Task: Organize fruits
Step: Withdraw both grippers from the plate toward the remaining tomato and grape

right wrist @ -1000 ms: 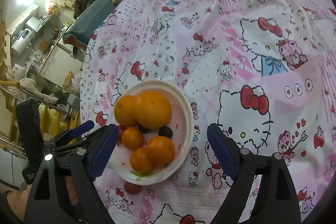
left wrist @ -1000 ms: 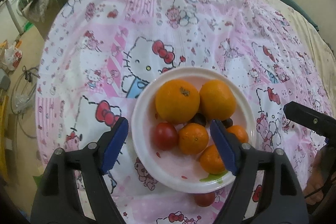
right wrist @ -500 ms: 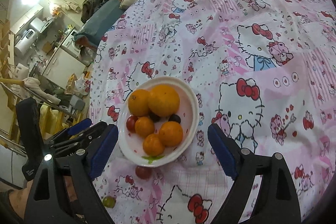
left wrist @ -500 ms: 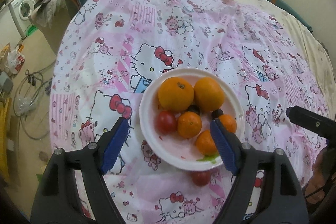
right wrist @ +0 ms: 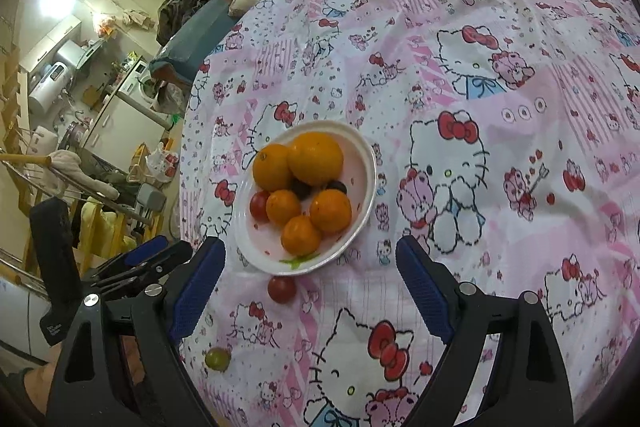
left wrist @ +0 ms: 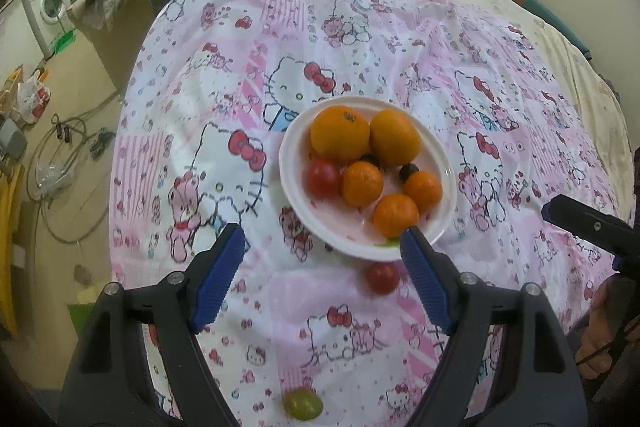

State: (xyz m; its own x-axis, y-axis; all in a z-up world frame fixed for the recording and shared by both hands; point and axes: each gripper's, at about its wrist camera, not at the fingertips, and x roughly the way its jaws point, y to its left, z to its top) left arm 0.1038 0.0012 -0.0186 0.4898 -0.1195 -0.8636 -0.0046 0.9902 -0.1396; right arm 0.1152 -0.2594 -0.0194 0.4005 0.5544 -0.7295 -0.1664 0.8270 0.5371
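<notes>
left gripper (left wrist: 322,263): tilted down over cloth (left wrist: 360,27), jaws apart, empty
right gripper (right wrist: 310,277): same, released
plate (left wrist: 448,163): round, no long axis
loose tomato (left wrist: 382,277): plate's 6 o'clock

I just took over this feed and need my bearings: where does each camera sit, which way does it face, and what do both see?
Left wrist: on the left gripper, angled down at the white plate; own open fingers, the right gripper's tip, a hand at right.
Right wrist: on the right gripper, angled down, plate left of centre; own open fingers, left gripper at lower left.
Shared: plate, loose red tomato, green grape.
</notes>
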